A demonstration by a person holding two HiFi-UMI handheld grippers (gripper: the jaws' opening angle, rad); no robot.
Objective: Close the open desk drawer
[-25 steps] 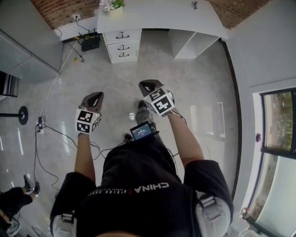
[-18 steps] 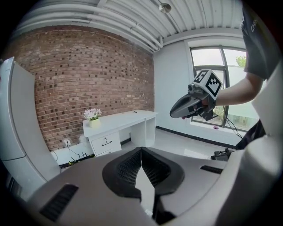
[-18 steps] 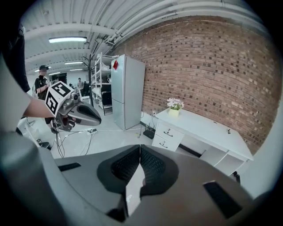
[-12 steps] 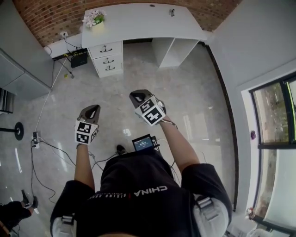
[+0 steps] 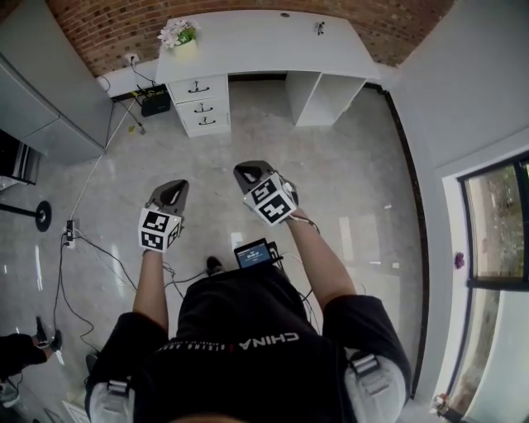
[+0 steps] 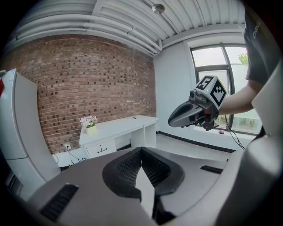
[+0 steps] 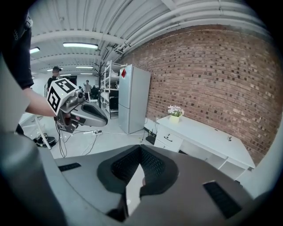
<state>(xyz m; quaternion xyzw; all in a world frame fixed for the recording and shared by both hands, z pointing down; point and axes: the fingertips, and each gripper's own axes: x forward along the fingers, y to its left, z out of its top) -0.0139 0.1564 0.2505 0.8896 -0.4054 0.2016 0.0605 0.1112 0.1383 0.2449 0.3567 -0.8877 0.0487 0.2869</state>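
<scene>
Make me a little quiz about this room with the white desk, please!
1. True or false: the flowers stand on the desk.
2. How many drawers with handles does the desk show?
3. The left tongs are: A) holding a cup, B) shut and empty, C) wide open.
Key: 1 true; 2 three; 3 B.

A white desk [image 5: 256, 37] was set against a brick wall [image 5: 99, 25] and stood on a glossy grey floor [image 5: 355, 165]. A pot of flowers [image 5: 180, 35] was placed on the desk's left end, and a small dark object [image 5: 318, 28] was seen toward its right end. On the floor just left of the desk a black box [image 5: 155, 101] was laid. A cable [image 5: 106, 153] was trailed from there to a power strip [image 5: 72, 225] well apart from the desk.
</scene>
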